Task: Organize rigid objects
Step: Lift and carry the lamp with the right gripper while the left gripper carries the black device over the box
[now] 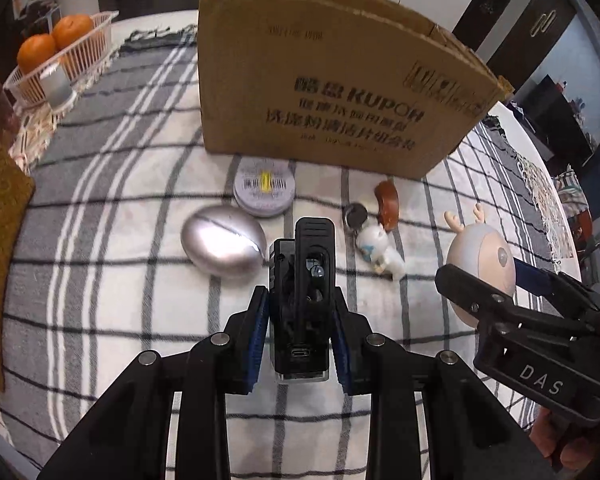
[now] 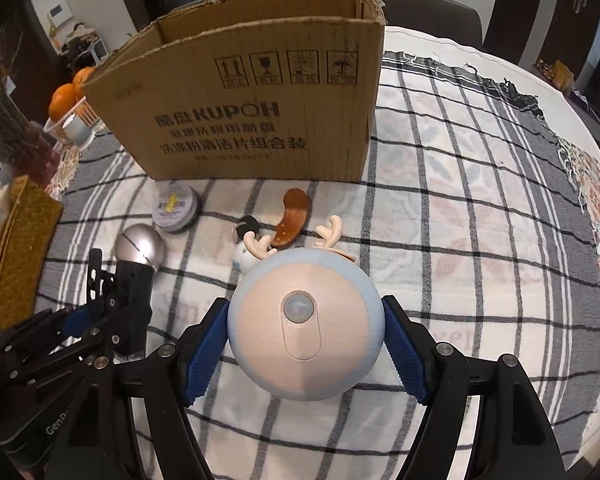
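Observation:
My left gripper (image 1: 300,312) is shut on a black clip-on device (image 1: 302,300) and holds it above the checked cloth. My right gripper (image 2: 304,344) is shut on a round blue and pink deer night light (image 2: 304,328) with antlers; it also shows in the left wrist view (image 1: 480,268). An open cardboard box (image 1: 332,92) stands behind; it also shows in the right wrist view (image 2: 252,108). On the cloth before it lie a silver egg-shaped object (image 1: 224,246), a round tin (image 1: 264,190), a brown curved piece (image 1: 388,202), a small black disc (image 1: 355,214) and a white figurine (image 1: 380,250).
A white basket (image 1: 56,64) with oranges and a metal can stands at the far left. A brown mat (image 1: 0,216) lies at the left edge. The round table's edge (image 2: 580,128) curves along the right.

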A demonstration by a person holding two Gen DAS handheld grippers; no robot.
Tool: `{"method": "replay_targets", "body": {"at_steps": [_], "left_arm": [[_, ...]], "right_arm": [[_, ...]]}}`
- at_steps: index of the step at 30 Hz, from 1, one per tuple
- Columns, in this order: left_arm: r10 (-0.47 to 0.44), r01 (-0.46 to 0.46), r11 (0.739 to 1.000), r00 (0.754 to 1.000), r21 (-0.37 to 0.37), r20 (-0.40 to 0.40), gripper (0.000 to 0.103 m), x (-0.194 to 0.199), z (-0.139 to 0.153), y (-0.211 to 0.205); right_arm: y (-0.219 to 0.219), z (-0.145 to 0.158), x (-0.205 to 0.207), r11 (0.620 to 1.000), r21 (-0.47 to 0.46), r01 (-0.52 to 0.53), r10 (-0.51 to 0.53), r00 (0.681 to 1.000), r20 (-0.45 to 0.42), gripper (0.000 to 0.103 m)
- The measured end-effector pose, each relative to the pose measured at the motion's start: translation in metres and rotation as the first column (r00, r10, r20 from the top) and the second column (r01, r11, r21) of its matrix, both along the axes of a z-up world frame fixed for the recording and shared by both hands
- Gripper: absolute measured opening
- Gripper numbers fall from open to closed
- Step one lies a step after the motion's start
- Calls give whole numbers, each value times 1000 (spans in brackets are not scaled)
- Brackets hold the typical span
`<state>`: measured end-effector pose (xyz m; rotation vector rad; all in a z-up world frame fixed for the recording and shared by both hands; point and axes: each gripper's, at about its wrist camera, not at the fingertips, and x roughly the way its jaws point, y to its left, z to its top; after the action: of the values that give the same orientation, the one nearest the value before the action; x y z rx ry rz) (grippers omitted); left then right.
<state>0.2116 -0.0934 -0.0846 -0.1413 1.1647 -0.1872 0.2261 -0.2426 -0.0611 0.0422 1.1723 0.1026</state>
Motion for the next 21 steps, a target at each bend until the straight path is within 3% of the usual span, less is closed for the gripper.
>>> {"method": "replay_targets", "body": {"at_steps": [9,21], "left_arm": [[-31,29,999,995,28,98,29,10,27,0],[-64,66,998,987,-6,149,29,25,56,2]], "right_arm": [[2,13,4,999,20,25,-26,998,51,75],[1,42,15,998,32,53,-56,994,94,75]]}}
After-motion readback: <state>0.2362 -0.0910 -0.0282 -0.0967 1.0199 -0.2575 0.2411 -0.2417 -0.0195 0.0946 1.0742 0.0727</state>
